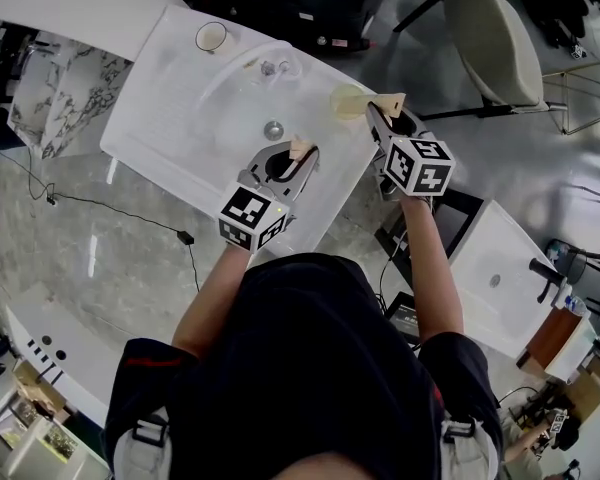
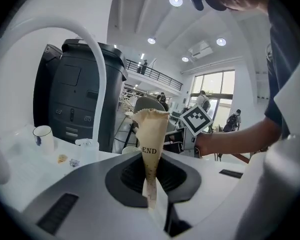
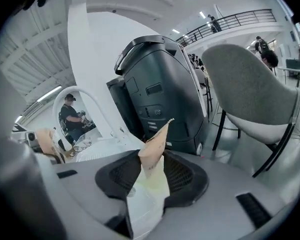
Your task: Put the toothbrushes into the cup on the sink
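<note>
My left gripper point(image 1: 300, 150) point(image 2: 151, 119) hangs over the near rim of the white sink point(image 1: 180, 108), its tan-taped tips pressed together with nothing between them. At the sink's right edge my right gripper point(image 1: 388, 105) point(image 3: 157, 144) has its jaws closed on the wall of a pale yellow cup point(image 1: 346, 100) point(image 3: 151, 184). The same cup's rim shows just behind the left jaws point(image 2: 130, 150). A white mug point(image 1: 211, 36) point(image 2: 43, 137) stands at the sink's far left corner. No toothbrush shows in any view.
A curved white faucet point(image 1: 270, 66) point(image 2: 97, 59) rises at the back of the basin, with the drain point(image 1: 273, 129) in front of it. Behind the sink stands a black bin point(image 2: 80, 99) point(image 3: 160, 94). A grey chair point(image 1: 490, 38) and a second sink point(image 1: 495, 278) are to the right.
</note>
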Demonstrator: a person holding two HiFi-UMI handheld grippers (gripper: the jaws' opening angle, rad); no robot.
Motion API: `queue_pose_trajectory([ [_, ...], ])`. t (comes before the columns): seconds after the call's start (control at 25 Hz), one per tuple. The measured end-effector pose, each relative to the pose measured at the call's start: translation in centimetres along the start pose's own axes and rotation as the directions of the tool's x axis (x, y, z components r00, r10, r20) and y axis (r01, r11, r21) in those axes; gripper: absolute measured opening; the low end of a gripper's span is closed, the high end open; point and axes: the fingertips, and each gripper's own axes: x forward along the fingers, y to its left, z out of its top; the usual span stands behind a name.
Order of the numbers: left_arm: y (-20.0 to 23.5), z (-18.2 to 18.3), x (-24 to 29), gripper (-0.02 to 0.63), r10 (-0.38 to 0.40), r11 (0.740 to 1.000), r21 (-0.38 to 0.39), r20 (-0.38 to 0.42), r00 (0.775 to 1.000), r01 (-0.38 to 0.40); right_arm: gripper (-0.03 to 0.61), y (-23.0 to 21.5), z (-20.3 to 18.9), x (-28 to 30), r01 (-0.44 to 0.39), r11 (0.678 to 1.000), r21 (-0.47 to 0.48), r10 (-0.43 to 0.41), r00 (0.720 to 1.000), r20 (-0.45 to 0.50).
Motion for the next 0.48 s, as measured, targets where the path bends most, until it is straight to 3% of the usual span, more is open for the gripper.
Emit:
queue_pose_trajectory([
  [0.48, -0.8, -0.4, -1.4, 0.035, -0.013, 1.0, 0.015, 0.006, 1.0, 0.012, 0.137, 0.8, -0.7, -1.6, 0.017, 1.0, 0.01, -0.017, 1.0, 0.015],
])
